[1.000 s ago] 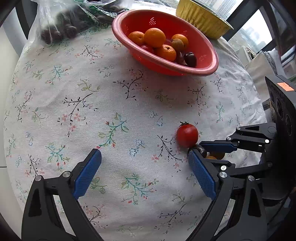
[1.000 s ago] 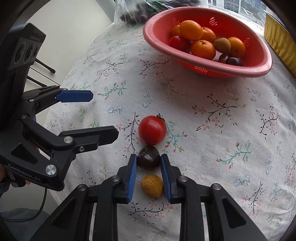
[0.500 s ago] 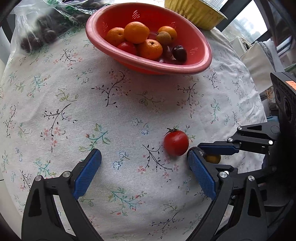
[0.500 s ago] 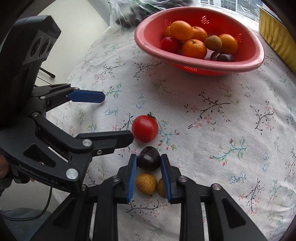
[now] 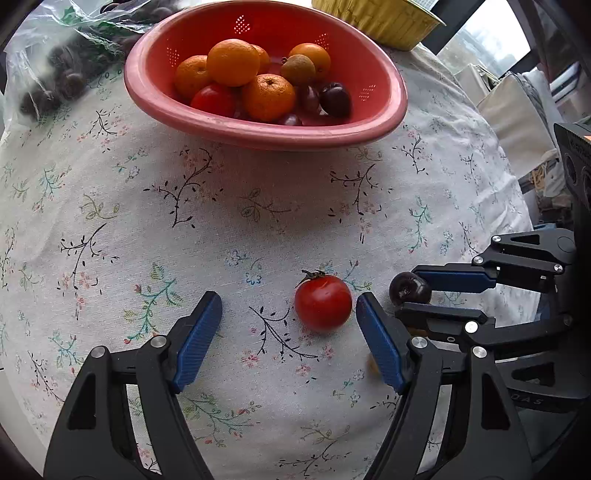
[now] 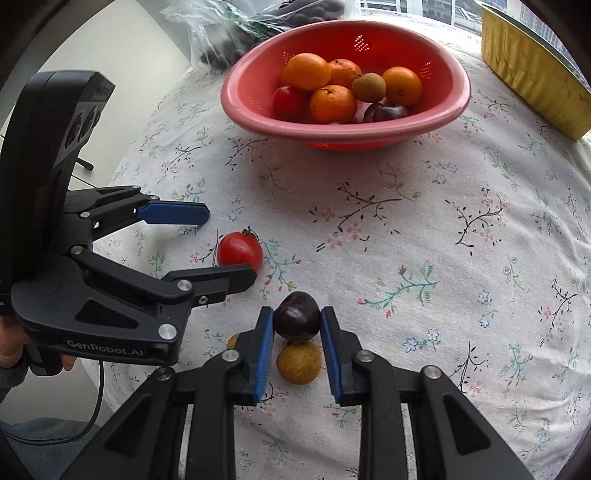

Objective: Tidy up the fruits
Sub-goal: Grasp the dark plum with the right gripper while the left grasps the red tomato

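A red colander point(image 5: 266, 125) point(image 6: 343, 129) at the far side of the table holds oranges, a tomato, a kiwi-like fruit and dark plums. A red tomato point(image 5: 322, 302) point(image 6: 239, 253) lies on the floral cloth. My left gripper point(image 5: 288, 314) point(image 6: 218, 243) is open around it, the tomato close to its right finger. My right gripper point(image 6: 296, 325) point(image 5: 413, 295) is shut on a dark plum point(image 6: 296, 320) point(image 5: 409, 289), held just above the cloth. A yellow fruit point(image 6: 298, 362) lies under it, with another small one point(image 6: 233, 339) to the left.
A clear plastic bag of dark fruit point(image 5: 66, 70) point(image 6: 236, 40) lies at the far left. A yellow foil tray point(image 5: 376, 18) point(image 6: 532, 81) stands at the far right. The round table's edge point(image 6: 125, 162) drops off to the left, and white bags point(image 5: 517, 110) stand beyond it on the right.
My left gripper has moved forward so the tomato now sits between its fingers. My right gripper has lifted the dark plum off the cloth, uncovering the yellow fruit below.
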`<state>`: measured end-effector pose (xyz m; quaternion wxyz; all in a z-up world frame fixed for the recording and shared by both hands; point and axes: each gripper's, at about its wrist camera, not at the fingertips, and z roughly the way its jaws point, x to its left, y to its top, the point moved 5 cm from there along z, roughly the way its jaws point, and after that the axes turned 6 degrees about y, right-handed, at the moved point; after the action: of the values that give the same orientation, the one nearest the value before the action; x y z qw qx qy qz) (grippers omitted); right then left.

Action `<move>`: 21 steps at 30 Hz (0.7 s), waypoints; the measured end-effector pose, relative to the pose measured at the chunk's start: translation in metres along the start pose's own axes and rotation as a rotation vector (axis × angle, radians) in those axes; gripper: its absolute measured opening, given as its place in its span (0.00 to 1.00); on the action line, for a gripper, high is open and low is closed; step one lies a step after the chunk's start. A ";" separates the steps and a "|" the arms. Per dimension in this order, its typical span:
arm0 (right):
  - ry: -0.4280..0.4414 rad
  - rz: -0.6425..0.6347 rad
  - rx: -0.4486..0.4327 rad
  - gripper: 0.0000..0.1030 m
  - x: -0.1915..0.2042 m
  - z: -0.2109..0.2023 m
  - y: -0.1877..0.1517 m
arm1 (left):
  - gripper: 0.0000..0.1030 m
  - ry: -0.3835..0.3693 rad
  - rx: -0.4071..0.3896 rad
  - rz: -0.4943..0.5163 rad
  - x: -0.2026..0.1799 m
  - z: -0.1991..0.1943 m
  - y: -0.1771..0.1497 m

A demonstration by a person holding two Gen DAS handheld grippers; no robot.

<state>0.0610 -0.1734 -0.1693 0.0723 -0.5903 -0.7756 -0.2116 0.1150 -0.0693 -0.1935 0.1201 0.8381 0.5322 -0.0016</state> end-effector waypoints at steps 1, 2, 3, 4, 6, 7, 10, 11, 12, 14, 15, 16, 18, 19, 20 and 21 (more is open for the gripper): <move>-0.003 -0.001 0.001 0.27 -0.001 0.000 0.000 | 0.65 -0.003 -0.003 -0.001 -0.001 0.000 0.001; -0.006 -0.001 0.000 0.27 -0.002 0.000 0.000 | 0.59 -0.009 -0.006 -0.001 -0.002 -0.001 0.002; -0.008 0.001 0.000 0.27 -0.003 0.000 0.000 | 0.57 -0.013 -0.008 0.001 -0.003 -0.001 0.002; -0.010 0.003 0.000 0.27 -0.004 -0.001 0.000 | 0.55 -0.009 -0.009 0.005 -0.004 -0.001 0.002; -0.012 0.007 -0.001 0.27 -0.006 -0.002 0.000 | 0.55 -0.005 -0.010 0.015 -0.006 -0.001 0.001; -0.013 0.008 -0.002 0.27 -0.006 -0.003 0.000 | 0.55 -0.003 -0.009 0.020 -0.008 0.000 0.001; -0.014 0.010 -0.005 0.27 -0.006 -0.002 0.001 | 0.50 0.012 -0.015 0.051 -0.013 0.000 -0.001; -0.014 0.011 -0.005 0.27 -0.006 -0.002 0.000 | 0.48 0.015 -0.018 0.056 -0.014 0.000 -0.001; -0.014 0.010 -0.005 0.27 -0.006 -0.002 0.000 | 0.46 0.012 -0.020 0.059 -0.015 0.001 -0.001; -0.015 0.011 -0.005 0.27 -0.006 -0.002 0.000 | 0.43 0.011 -0.023 0.066 -0.017 0.001 -0.001; -0.015 0.012 -0.005 0.27 -0.007 -0.002 0.000 | 0.41 0.007 -0.025 0.070 -0.016 0.001 -0.001; -0.015 0.013 -0.006 0.27 -0.005 -0.001 0.001 | 0.35 0.007 -0.027 0.074 -0.017 0.001 -0.001; -0.017 0.015 -0.009 0.27 -0.005 -0.002 0.000 | 0.30 0.010 -0.030 0.081 -0.018 0.002 -0.001; -0.018 0.016 -0.011 0.27 -0.005 -0.001 0.000 | 0.30 0.008 -0.033 0.079 -0.018 0.001 -0.002; -0.018 0.017 -0.012 0.27 -0.004 0.000 0.000 | 0.30 0.006 -0.034 0.077 -0.017 0.001 -0.002; -0.019 0.019 -0.013 0.27 -0.003 0.002 0.001 | 0.30 0.004 -0.035 0.077 -0.017 0.002 -0.002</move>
<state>0.0635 -0.1755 -0.1717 0.0631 -0.6001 -0.7692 -0.2103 0.1060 -0.0841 -0.1935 0.1337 0.8558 0.4996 0.0142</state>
